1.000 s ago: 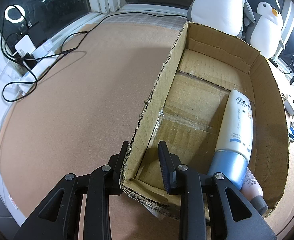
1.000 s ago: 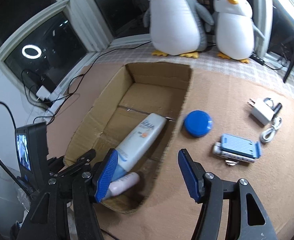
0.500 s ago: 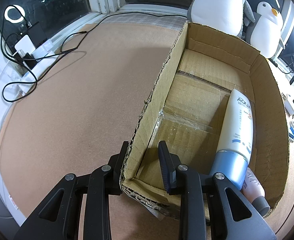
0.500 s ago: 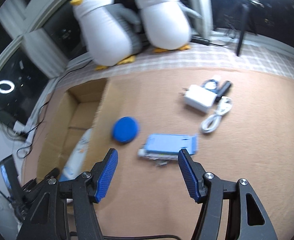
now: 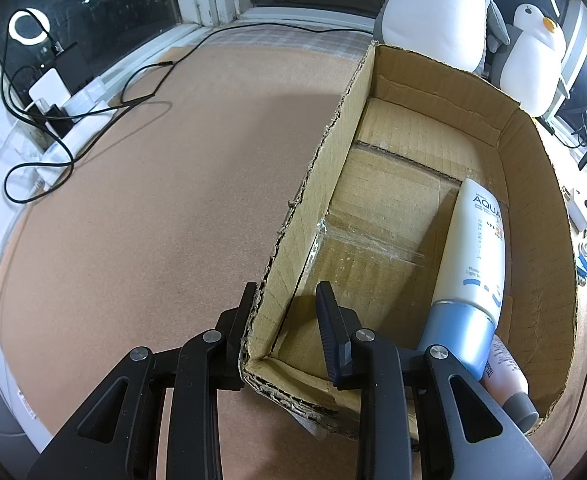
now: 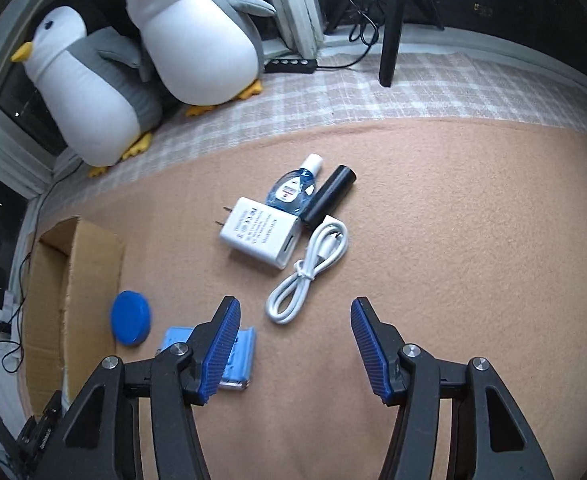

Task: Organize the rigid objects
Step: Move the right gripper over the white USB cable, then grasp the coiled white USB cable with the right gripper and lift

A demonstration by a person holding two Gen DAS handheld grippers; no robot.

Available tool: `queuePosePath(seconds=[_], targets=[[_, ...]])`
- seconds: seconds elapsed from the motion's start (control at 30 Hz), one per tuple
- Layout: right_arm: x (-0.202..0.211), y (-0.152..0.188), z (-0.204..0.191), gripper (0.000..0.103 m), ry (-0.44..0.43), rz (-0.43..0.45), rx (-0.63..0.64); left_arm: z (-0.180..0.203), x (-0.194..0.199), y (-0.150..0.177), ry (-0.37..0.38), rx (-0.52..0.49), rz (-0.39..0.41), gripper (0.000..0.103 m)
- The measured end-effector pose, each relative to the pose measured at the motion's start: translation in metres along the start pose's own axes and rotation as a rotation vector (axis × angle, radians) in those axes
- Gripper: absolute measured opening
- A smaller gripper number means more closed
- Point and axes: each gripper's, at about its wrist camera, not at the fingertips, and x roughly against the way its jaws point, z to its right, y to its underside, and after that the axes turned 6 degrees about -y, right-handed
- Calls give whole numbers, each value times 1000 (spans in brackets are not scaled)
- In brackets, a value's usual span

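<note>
The right gripper [image 6: 291,344], jaws apart, empty and just narrowing slightly, has swung away from the cardboard box [image 5: 533,168] to the white cable [image 6: 309,272], while the left gripper [image 5: 283,320] stays clamped on the box wall, sunscreen bottle [image 5: 473,256] already inside.

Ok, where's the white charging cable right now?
In the right wrist view the white charging cable lies coiled on the tan mat mid-frame, just right of the white charger block, with its plug end near the black cylinder.
</note>
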Motion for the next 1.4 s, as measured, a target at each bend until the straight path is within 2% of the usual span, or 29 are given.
queuePosePath(seconds=[0.47, 0.87, 1.03, 1.4], targets=[[-29, -11, -7, 47, 74, -51, 36, 0, 0, 0, 0, -2, 0, 27], [-34, -20, -8, 29, 160, -61, 91, 0, 0, 0, 0, -1, 1, 27], [-31, -19, -2, 15, 153, -65, 91, -1, 0, 0, 0, -3, 1, 27], [-11, 1, 21, 14, 103, -60, 76, -1, 0, -1, 0, -2, 1, 27]])
